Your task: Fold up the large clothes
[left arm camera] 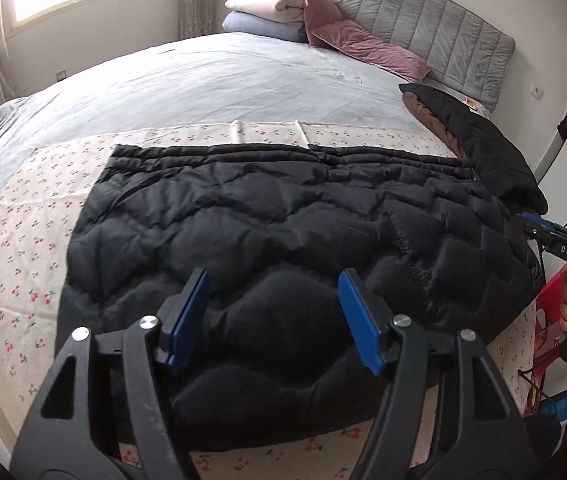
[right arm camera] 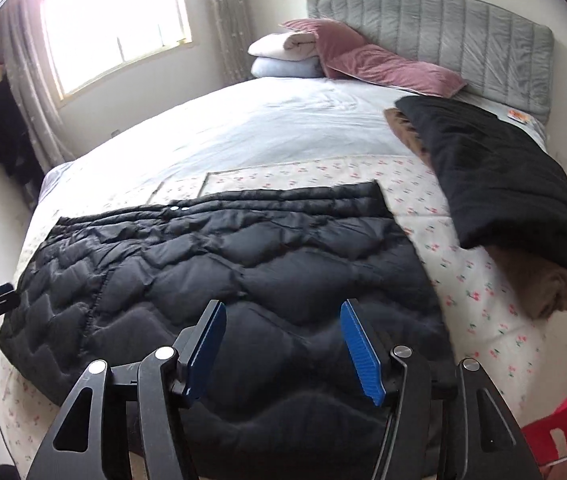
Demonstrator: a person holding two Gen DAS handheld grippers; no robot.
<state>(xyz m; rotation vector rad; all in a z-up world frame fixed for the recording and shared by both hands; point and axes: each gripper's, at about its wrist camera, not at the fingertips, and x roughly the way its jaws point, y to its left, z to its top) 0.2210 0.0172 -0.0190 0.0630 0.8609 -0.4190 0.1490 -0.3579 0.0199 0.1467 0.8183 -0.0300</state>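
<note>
A black quilted puffer jacket [left arm camera: 275, 232] lies folded flat into a rectangle on the cherry-print sheet [left arm camera: 23, 248] at the near end of the bed. It also shows in the right wrist view [right arm camera: 211, 264]. My left gripper [left arm camera: 273, 280] is open and empty, hovering over the jacket's near edge. My right gripper [right arm camera: 283, 312] is open and empty, also over the jacket's near part. In the left wrist view the right gripper's body [left arm camera: 563, 248] shows at the jacket's right edge.
A folded black garment [right arm camera: 499, 176] lies over a brown furry one [right arm camera: 543, 284] on the bed's right side. Pink pillows [right arm camera: 383, 64] and folded blankets [right arm camera: 283, 56] sit by the grey headboard [right arm camera: 463, 28]. A red object [right arm camera: 563, 436] stands at the lower right.
</note>
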